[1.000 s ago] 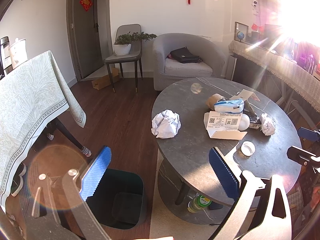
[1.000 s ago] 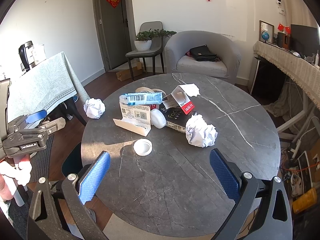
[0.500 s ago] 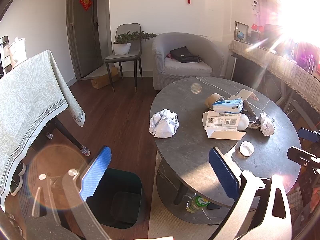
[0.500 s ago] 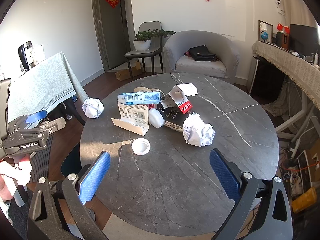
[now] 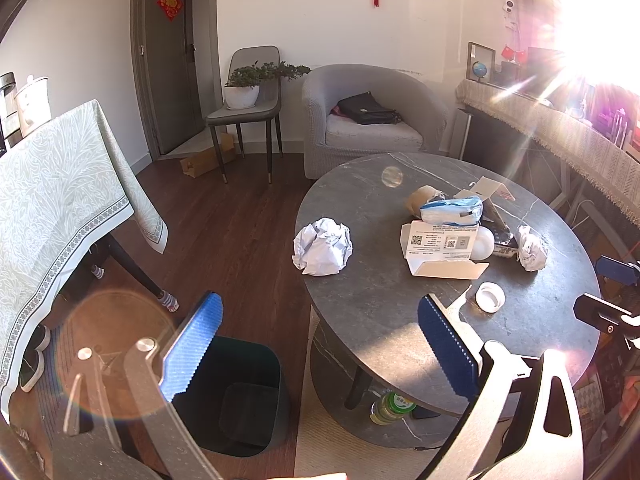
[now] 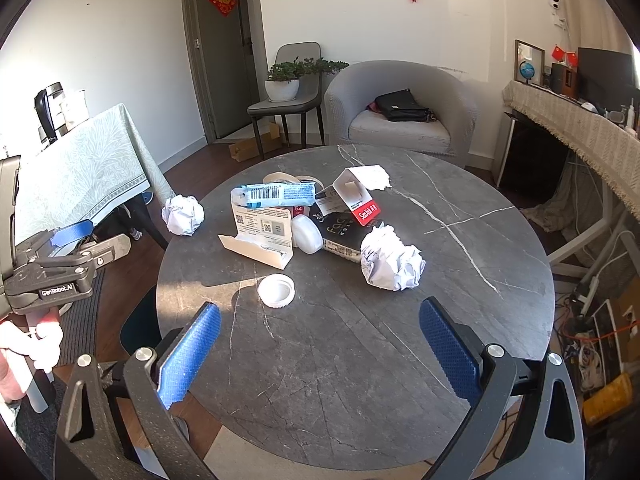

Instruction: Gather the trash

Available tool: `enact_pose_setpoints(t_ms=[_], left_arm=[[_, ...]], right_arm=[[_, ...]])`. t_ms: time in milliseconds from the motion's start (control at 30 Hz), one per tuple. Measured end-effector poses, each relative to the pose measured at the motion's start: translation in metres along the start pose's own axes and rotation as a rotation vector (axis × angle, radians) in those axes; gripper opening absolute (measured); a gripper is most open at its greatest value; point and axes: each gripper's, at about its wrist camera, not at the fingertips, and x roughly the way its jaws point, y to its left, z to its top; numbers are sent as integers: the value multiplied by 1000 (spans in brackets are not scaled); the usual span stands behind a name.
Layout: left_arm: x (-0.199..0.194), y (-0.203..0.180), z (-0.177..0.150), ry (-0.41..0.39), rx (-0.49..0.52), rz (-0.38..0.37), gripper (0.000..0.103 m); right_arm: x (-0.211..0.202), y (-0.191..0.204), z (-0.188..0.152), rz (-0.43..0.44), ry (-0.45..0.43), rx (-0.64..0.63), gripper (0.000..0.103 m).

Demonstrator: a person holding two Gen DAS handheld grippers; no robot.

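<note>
Left gripper (image 5: 318, 338) fingers wide apart, empty, over dark bin (image 5: 240, 396). Right gripper (image 6: 320, 344) likewise, above bench (image 6: 400, 360). Crumpled paper (image 6: 391, 258) near, cap (image 6: 276, 290) possibly plastic.

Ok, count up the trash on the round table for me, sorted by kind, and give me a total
Crumpled paper balls: 2, one by the table's left edge, one nearer the right gripper
Opened cardboard boxes: 3, white, red-flapped, black
Blue-and-white plastic packets: 1
White caps or lids: 2, flat, on edge
Tape rolls: 1
Total: 9
</note>
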Motion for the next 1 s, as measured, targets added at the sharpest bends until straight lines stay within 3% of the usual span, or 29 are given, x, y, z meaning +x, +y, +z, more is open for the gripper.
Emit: enact_pose_setpoints(t_ms=[733, 1000], left_arm=[[1, -1, 1, 3, -9, 0, 100], [4, 9, 0, 19, -32, -45, 100]], right_arm=[[0, 2, 0, -3, 2, -4, 100], [1, 11, 5, 24, -9, -8, 100]])
